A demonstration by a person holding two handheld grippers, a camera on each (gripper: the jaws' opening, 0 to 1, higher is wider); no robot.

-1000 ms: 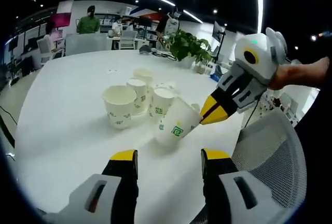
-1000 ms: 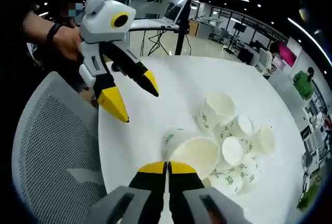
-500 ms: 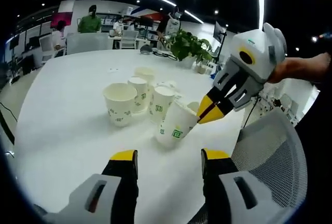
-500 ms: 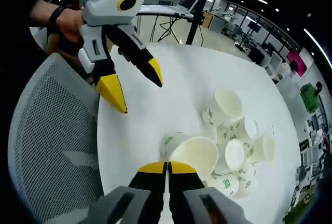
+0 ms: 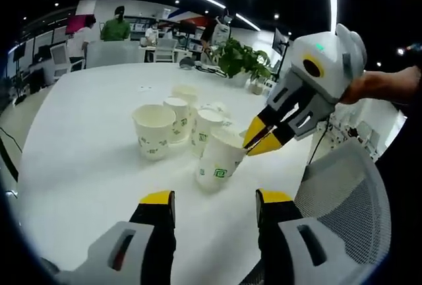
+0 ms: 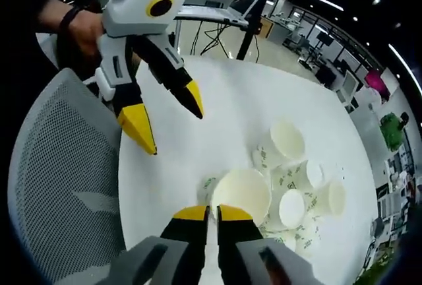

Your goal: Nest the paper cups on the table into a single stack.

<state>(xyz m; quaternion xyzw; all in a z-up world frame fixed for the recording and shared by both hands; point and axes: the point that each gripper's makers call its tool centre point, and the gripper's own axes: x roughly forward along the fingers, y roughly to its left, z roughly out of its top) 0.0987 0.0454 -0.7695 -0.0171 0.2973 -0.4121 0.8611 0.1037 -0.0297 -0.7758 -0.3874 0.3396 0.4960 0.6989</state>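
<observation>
Right gripper (image 6: 211, 211) pinched on the near rim of a paper cup (image 6: 241, 195), jaws almost together with the cup wall between them; in the left gripper view the same gripper (image 5: 258, 141) grips that cup (image 5: 219, 161) at its right rim, cup upright on the white tabletop (image 5: 86, 166). Left gripper (image 5: 214, 199) wide apart, holding nothing, low over the tabletop near the held cup; seen from the right gripper view (image 6: 170, 120) likewise spread, touching nothing. Remaining cups (image 5: 175, 117) clustered just beyond the held one, mouths up. Green square logo printed on cup sides; wording too small to read. Grey mesh chair back (image 5: 346, 202) at right.
</observation>
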